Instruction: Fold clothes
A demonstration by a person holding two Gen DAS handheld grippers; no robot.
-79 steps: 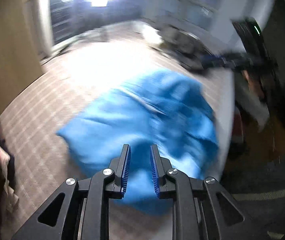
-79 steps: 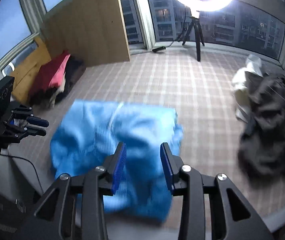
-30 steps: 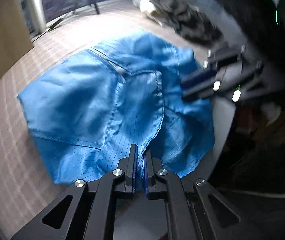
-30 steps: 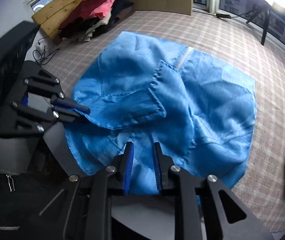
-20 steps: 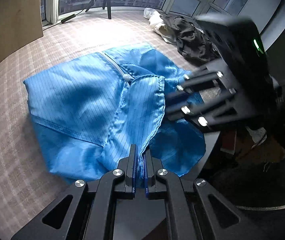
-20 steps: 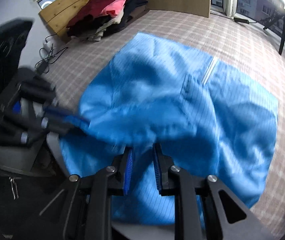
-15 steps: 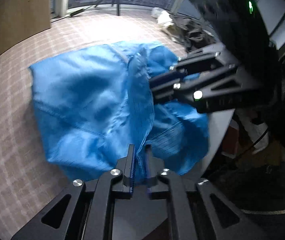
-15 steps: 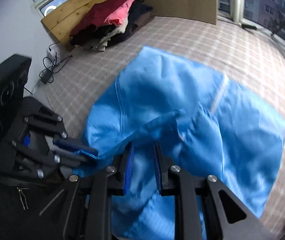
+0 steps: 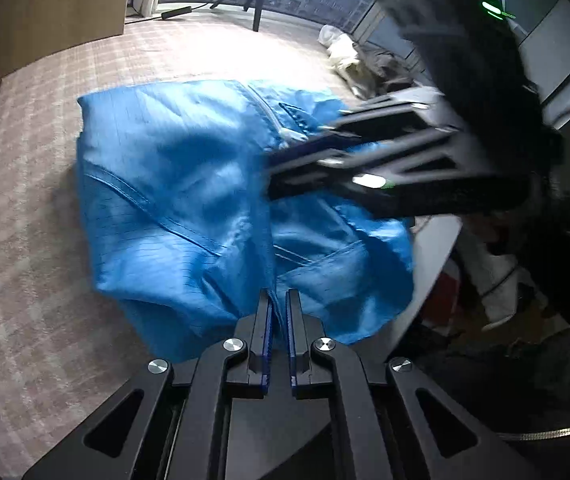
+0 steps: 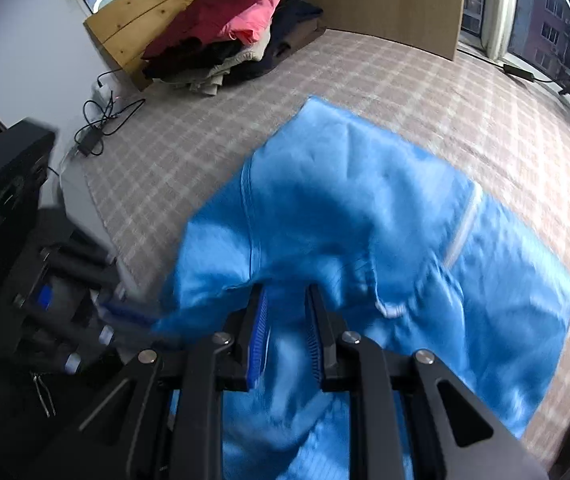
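Blue zip jacket (image 9: 189, 200) spread rumpled over checked bedcover (image 9: 25, 280), ahead of both grippers. Folded clothes pile (image 10: 237, 36) far ahead-left of right gripper (image 10: 287, 312), fingers nearly together, pinching a jacket fold. Left gripper (image 9: 278, 312) pressed almost shut on jacket's near edge.

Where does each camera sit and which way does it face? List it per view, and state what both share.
Left wrist: sits on the left gripper, looks along its fingers over the blue garment toward the windows; the right gripper shows.
Right wrist: sits on the right gripper, faces the stacked clothes by the wooden board; the left gripper shows, blurred.
Shared: the garment, the checked cover, each other's gripper.
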